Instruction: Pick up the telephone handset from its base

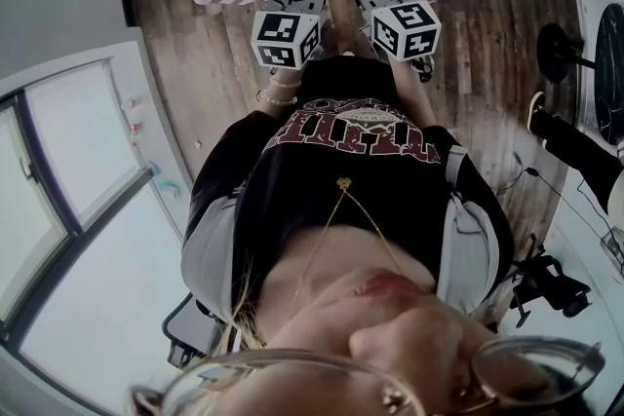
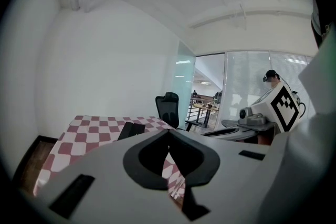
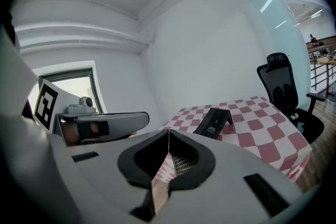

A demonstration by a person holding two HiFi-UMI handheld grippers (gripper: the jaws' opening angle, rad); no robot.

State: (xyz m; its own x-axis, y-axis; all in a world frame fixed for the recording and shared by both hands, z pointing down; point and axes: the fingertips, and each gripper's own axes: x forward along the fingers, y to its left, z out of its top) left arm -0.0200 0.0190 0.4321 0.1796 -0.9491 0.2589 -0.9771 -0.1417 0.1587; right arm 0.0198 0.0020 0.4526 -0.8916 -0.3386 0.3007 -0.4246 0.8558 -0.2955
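Right gripper view: black wedge-shaped telephone [image 3: 214,122] on checked tablecloth [image 3: 265,131]

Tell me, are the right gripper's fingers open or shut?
Shut. The right gripper has its fingers meeting at the tips in one thin line, with nothing held between them.

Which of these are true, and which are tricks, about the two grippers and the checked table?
The tablecloth is red-and-white checked. True.
The left gripper holds the telephone. False: its fingers are shut on nothing; the telephone lies on the tablecloth.
The right gripper has its fingers shut too. True.
The office chair is green. False: it is black.
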